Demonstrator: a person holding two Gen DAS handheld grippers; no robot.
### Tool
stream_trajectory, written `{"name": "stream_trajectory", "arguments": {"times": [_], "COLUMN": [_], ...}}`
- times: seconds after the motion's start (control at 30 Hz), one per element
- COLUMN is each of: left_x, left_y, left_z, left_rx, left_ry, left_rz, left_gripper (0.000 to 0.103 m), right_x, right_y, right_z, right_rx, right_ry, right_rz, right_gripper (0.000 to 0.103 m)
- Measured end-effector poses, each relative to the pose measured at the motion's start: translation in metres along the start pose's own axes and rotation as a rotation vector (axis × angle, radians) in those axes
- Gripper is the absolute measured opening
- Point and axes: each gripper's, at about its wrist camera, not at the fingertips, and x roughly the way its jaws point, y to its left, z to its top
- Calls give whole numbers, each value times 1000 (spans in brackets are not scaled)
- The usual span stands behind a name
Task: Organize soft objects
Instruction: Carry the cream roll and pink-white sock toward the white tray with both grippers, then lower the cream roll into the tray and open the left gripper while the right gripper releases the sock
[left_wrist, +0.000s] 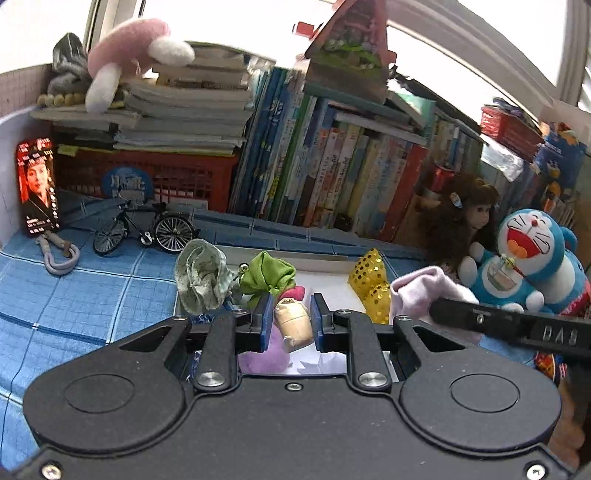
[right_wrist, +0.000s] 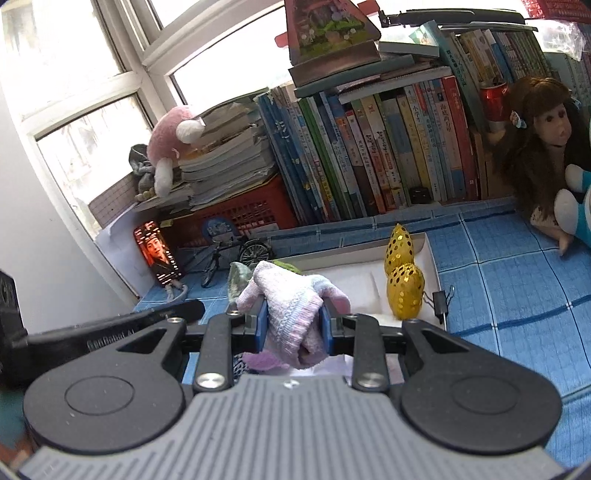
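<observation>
— On the blue checked cloth (right_wrist: 517, 295), how much room is there around the white tray (right_wrist: 430, 254)?

— Open cloth runs to the right of the tray as far as the doll (right_wrist: 535, 147) and the blue cat plush (left_wrist: 528, 258), which sit well apart from its right rim. To the left, bare cloth reaches a model bicycle (left_wrist: 144, 229) and a lit phone (left_wrist: 37, 184) leaning on the wall. Behind the tray the row of books (right_wrist: 369, 147) stands like a wall, with a red crate (right_wrist: 240, 214) beside it.

— What crowds the tray's edges?

— A pale floral cloth bundle (left_wrist: 201, 277) sits on the near left corner, a green cloth bundle (left_wrist: 266, 277) just beside it, and a gold sequined pouch (right_wrist: 402, 280) stands against the right rim, with a black binder clip (right_wrist: 441, 299) just outside.

— And the right gripper (right_wrist: 293, 321)?

— Its blue pads are clamped on a pink-and-white knitted sock (right_wrist: 291, 310), which fills the gap and bulges out above the fingertips, over the tray's near edge.

— The left gripper (left_wrist: 291, 317)?

— Its fingers are drawn in as far as they go, with a small tan figure toy (left_wrist: 293, 321) showing between them. From this angle I can't be sure whether the pads pinch it or it lies below in the tray beside a purple plush (left_wrist: 262, 358).
</observation>
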Motion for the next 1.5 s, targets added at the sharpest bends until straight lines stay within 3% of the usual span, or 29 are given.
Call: {"name": "stream_trajectory", "arguments": {"times": [0.17,0.47,0.67,0.87,1.5], "left_x": [31,76,98,113,140], "left_y": [8,22,26,30,27], "left_z": [15,24,22,19,9], "left_rx": [-13,14,40,49,81], "left_ry": [69,169,190,219,293], "left_rz": [-7,69,136,154,169], "left_gripper": [20,20,20,20,21], "right_x": [15,51,88,114,137], "right_y": [-6,-13,7,10,1], "right_z": [8,17,17,10,-1], "right_rx": [-14,-52,-145,-141,-124], "right_ry": [8,95,175,234,330], "right_rz": [-5,-19,-59,-71,-107], "right_gripper": [35,36,36,36,36]}}
